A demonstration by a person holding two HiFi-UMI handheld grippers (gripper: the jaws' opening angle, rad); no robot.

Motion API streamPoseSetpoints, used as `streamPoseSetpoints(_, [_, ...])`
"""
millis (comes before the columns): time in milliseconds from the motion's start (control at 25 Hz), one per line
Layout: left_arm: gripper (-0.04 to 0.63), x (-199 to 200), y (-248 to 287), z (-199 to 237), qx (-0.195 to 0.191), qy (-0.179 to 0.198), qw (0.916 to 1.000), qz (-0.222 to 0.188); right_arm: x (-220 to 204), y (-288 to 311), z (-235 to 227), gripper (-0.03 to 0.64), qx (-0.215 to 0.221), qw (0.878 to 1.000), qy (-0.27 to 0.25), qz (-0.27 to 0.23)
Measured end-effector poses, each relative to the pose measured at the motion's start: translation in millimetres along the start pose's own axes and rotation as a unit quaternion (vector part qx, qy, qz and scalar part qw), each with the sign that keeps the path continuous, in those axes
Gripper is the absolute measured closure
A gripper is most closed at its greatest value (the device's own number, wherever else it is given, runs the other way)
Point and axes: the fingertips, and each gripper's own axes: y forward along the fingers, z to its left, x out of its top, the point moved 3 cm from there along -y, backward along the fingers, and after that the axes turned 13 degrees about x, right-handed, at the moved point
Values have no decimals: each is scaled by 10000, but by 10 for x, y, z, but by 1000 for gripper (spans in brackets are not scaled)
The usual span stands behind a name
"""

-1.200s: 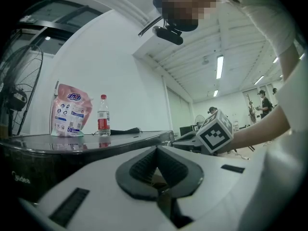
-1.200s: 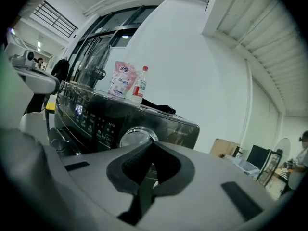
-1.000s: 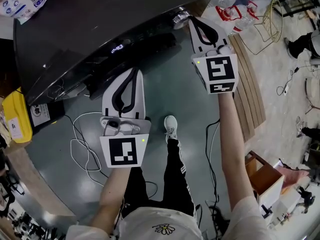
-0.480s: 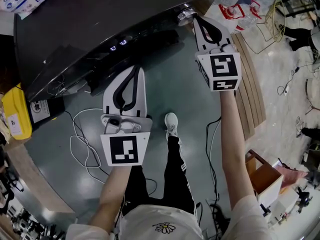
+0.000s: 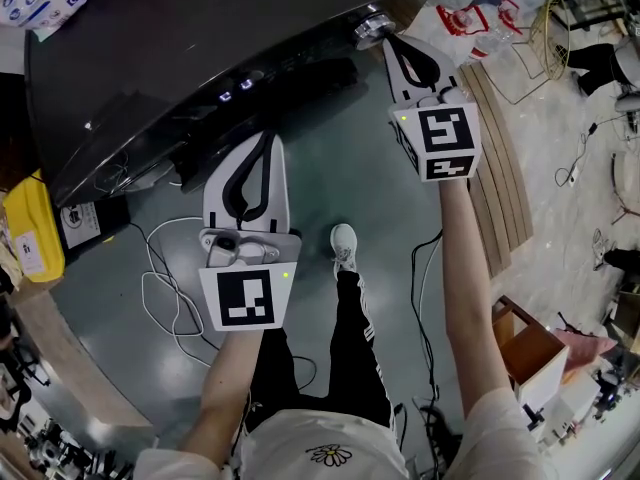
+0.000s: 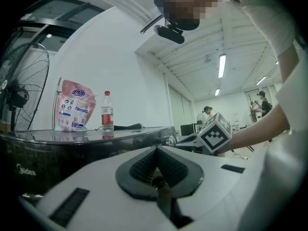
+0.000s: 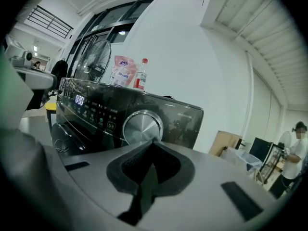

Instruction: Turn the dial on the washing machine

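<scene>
Held the right gripper (image 7: 153, 144) with its jaws closed tip to tip, nothing between them. Pointed it at the dial (image 7: 142, 127), a brushed-metal knob at the right end of the control panel (image 7: 94, 110) on the washing machine (image 7: 180, 121) — tips just beside the knob's lower edge, contact impossible to judge. Saw the same from the head view: right gripper (image 5: 390, 40) up at the machine's front corner, next to the dial (image 5: 371, 24). Held the left gripper (image 6: 156, 150) closed as well and empty, lower down and well apart from the panel, out of the way.

Judged the step in hand to be the approach to the dial, with no grasp made yet. Needed, on that reading, to part the jaws wider than the knob, centre them across its rim, push in squarely, then close on the rim before rolling the wrist about the knob's own axis. Risked a slip off the smooth metal if gripped off-centre or too near the edge — and a stray press on the touch buttons (image 7: 111, 125) just beside it.
</scene>
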Motion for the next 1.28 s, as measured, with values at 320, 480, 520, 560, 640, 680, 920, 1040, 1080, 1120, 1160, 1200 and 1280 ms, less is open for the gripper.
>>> streamPoseSetpoints(320, [597, -11, -37, 21, 10, -7, 10000, 32, -8, -1, 3, 615, -72, 9999, 85, -14])
streamPoseSetpoints(480, [597, -18, -62, 40, 9, -14, 10000, 56, -12, 2, 11, 615, -55, 10000, 57, 32])
streamPoseSetpoints(520, [597, -19, -65, 46, 12, -17, 10000, 59, -15, 5, 13, 615, -49, 10000, 55, 45])
streamPoseSetpoints(560, [597, -19, -67, 53, 16, -20, 10000, 59, -23, 11, 23, 615, -31, 10000, 55, 68])
streamPoseSetpoints(640, [597, -20, -69, 69, 24, -24, 10000, 54, -51, 36, 76, 615, 26, 9999, 61, 113])
streamPoseSetpoints(680, [597, -20, -71, 76, 26, -20, 10000, 52, -62, 46, 107, 615, 31, 9999, 80, 110])
streamPoseSetpoints(920, [597, -35, -87, 139, 87, -10, 9999, 68, -78, 50, 138, 615, -13, 9998, 185, 105])
streamPoseSetpoints(1040, [597, -50, -103, 165, 124, -44, 9999, 90, -79, 62, 154, 615, 32, 9998, 147, 157])
streamPoseSetpoints(1080, [597, -45, -109, 169, 125, -52, 9999, 83, -75, 67, 170, 615, 52, 9998, 138, 160])
streamPoseSetpoints(1120, [597, -37, -115, 172, 123, -55, 9999, 75, -67, 73, 196, 615, 80, 9998, 123, 157])
streamPoseSetpoints(1160, [597, -28, -121, 175, 118, -46, 9999, 72, -58, 79, 226, 615, 107, 9998, 108, 153])
streamPoseSetpoints(1200, [597, -20, -125, 179, 115, -32, 9999, 70, -52, 82, 251, 615, 118, 9998, 108, 150])
streamPoseSetpoints(1280, [597, -3, -125, 192, 125, -25, 9999, 54, -53, 82, 262, 615, 93, 9998, 149, 134])
